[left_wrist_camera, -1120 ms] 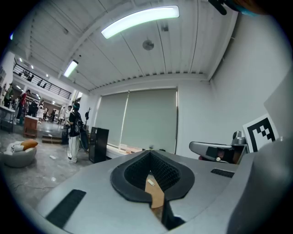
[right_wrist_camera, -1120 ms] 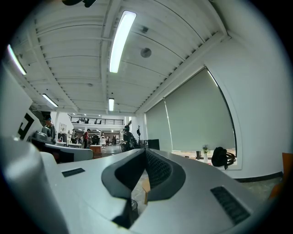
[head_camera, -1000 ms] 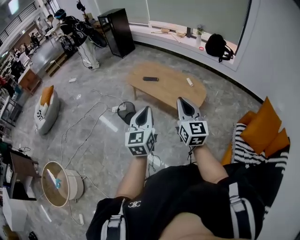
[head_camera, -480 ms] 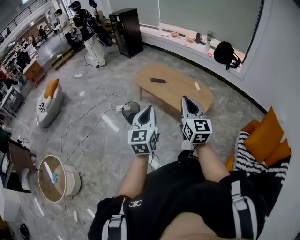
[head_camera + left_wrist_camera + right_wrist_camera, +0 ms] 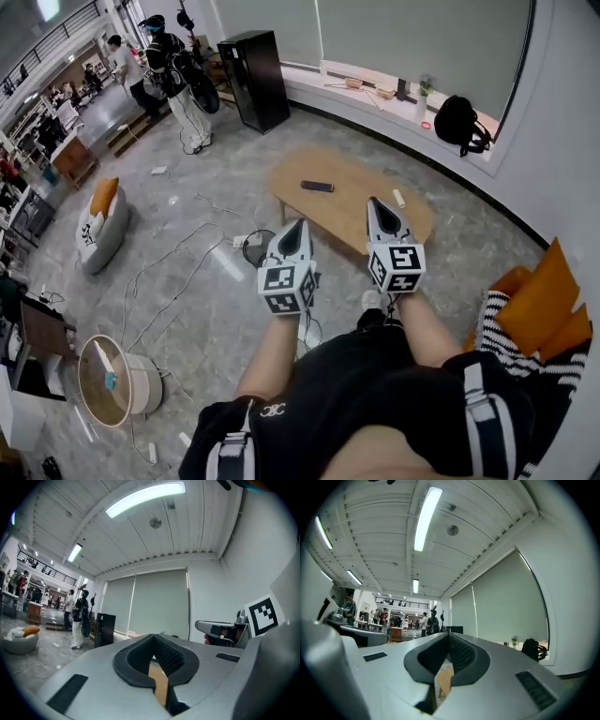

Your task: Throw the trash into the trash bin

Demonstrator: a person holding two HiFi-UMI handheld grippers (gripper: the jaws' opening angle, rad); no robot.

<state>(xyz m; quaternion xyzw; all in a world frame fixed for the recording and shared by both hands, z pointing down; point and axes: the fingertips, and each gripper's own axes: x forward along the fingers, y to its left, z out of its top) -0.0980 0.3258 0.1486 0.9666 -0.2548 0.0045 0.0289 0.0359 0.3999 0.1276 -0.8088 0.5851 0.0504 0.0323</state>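
Observation:
In the head view both grippers are held out level over the floor, side by side, pointing at a low oval wooden table (image 5: 349,208). My left gripper (image 5: 295,228) is shut and holds nothing; its tip hangs just right of a small dark round bin (image 5: 253,247) on the floor. My right gripper (image 5: 377,204) is shut and empty, with its tip over the table's near edge. A small white piece (image 5: 399,198) and a black flat object (image 5: 317,186) lie on the table. The left gripper (image 5: 153,639) and right gripper (image 5: 448,634) each show closed jaws with nothing between them.
White cables (image 5: 178,272) trail over the grey floor at left. A round side table (image 5: 108,380) stands at lower left, a beanbag (image 5: 97,225) further left. Orange cushions (image 5: 544,309) lie at right. A black cabinet (image 5: 253,80), a backpack (image 5: 466,122) and people (image 5: 178,75) are at the back.
Both grippers have travelled forward together toward the wooden table, still shut. The table and the bin now sit lower and nearer in the head view.

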